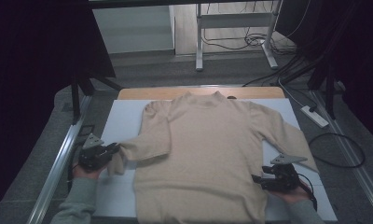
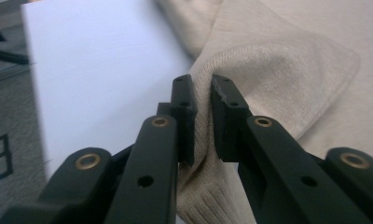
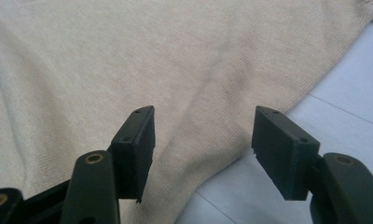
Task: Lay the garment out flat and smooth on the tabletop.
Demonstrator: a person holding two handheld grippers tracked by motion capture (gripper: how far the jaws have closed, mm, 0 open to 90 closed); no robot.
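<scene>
Sweater of beige knit with a mock collar [image 1: 201, 149] lies face up and spread on the white padded board [image 1: 124, 119] that covers the wooden table [image 1: 128, 92], collar pointing away from the person and hem toward them. Its left sleeve [image 1: 145, 147] is bent across toward the table's left edge, and the left gripper [image 1: 111, 150] is clamped on the ribbed cuff [image 2: 201, 205]; in the left gripper view the knit is bunched between the two black jaws, which sit nearly together. The right gripper [image 1: 258, 179] rests at the body's right side seam near the hem, jaws wide apart with nothing between them, cloth below and just ahead of them. The likeliest trouble, as I judge it, is the soft knit slipping: only a narrow pinch of cuff is held, so a quick pull could drag it free or stretch the ribbing. Pulling the sleeve could also tug the whole garment sideways, wrinkling the flat body, since nothing pins it down. The open right gripper might close on a single layer, or on both layers plus a fold, giving an uneven lift.
</scene>
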